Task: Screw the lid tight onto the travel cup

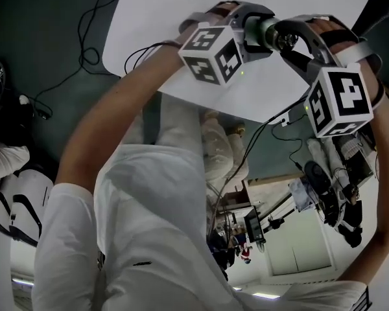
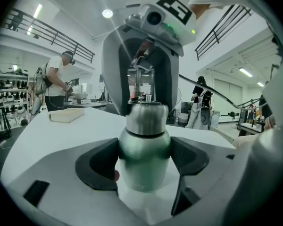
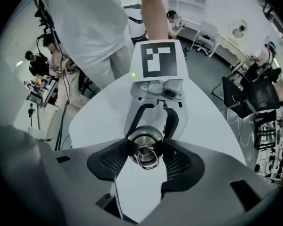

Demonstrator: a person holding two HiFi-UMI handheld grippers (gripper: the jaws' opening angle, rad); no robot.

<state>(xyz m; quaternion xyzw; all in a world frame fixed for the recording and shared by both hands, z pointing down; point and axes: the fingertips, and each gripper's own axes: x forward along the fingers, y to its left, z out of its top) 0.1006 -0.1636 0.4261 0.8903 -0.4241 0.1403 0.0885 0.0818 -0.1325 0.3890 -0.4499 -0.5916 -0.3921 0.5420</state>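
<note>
Travel cup (image 2: 144, 159) is held over the white worktop (image 1: 168, 11) — its steel body clamped between the fingers of the left gripper (image 2: 142, 166). Lid (image 3: 145, 155) sits on its neck, pinched by the fingers of the right gripper (image 3: 146, 164). Worktop's near edge runs close below the 2 grippers — dark floor (image 1: 52, 31) beyond.
</note>
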